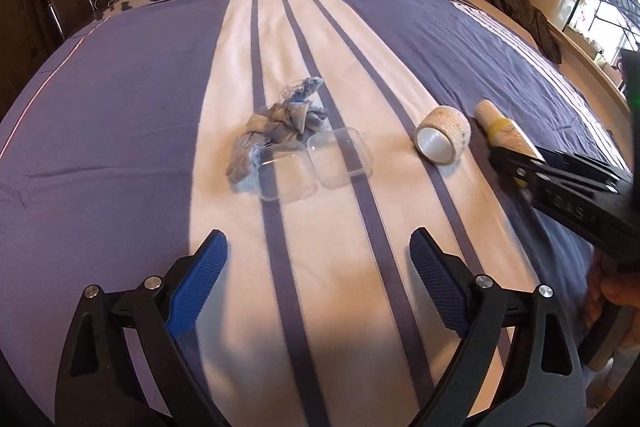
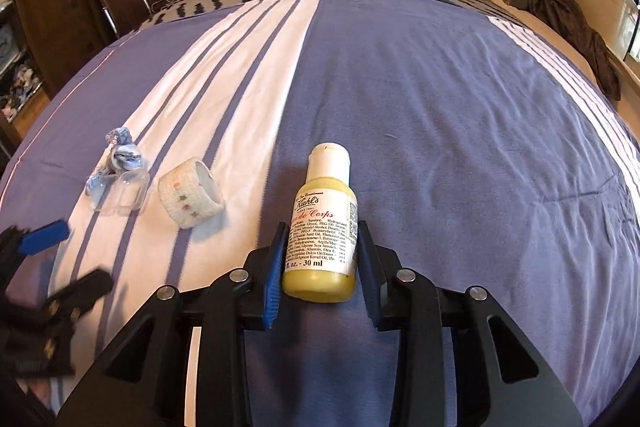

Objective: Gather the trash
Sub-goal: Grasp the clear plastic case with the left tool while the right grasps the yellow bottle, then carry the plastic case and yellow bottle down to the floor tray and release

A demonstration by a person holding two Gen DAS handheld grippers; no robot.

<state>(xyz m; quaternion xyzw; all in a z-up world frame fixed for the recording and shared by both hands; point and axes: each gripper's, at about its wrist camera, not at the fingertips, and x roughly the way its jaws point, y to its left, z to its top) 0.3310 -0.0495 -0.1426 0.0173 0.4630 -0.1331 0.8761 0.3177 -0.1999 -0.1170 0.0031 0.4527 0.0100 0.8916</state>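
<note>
Ahead of the left claw (image 1: 318, 267), in the left wrist view, its blue pads stand spread wide with nothing between them, hovering over the striped bedspread (image 1: 120, 115). Straight beyond the tips lie a crumpled grey-blue wrapper (image 1: 276, 131) and, touching it on the near side, a clear plastic case (image 1: 316, 163) lying open. Both look very light; the wrapper is soft and will crush under any pinch, while the case is thin, stiff and slick, best taken across one half's edge. Further to the right sits a tape roll (image 1: 442, 135), light and firm, easy to take across its wall. Beyond it the right claw (image 1: 516, 163) covers the lower part of a small bottle (image 1: 500, 129); its pads are not readable here, and a hand at the frame's edge is cut off.

Between the right claw's (image 2: 322, 259) pads, in the right wrist view, the bottle (image 2: 324, 223) lies on the bed, cap pointing away. The pads flank its labelled body closely, narrowed to about its width, though whether they truly press is hard to say. Part-filled with yellow lotion, it should be light, rigid and smooth; the label band is the sensible hold. Off to the left, the roll (image 2: 190, 193), the case (image 2: 122, 193) and the wrapper (image 2: 120, 151) are small and distorted, and the blurred left claw (image 2: 48, 255) is cut by the frame.
</note>
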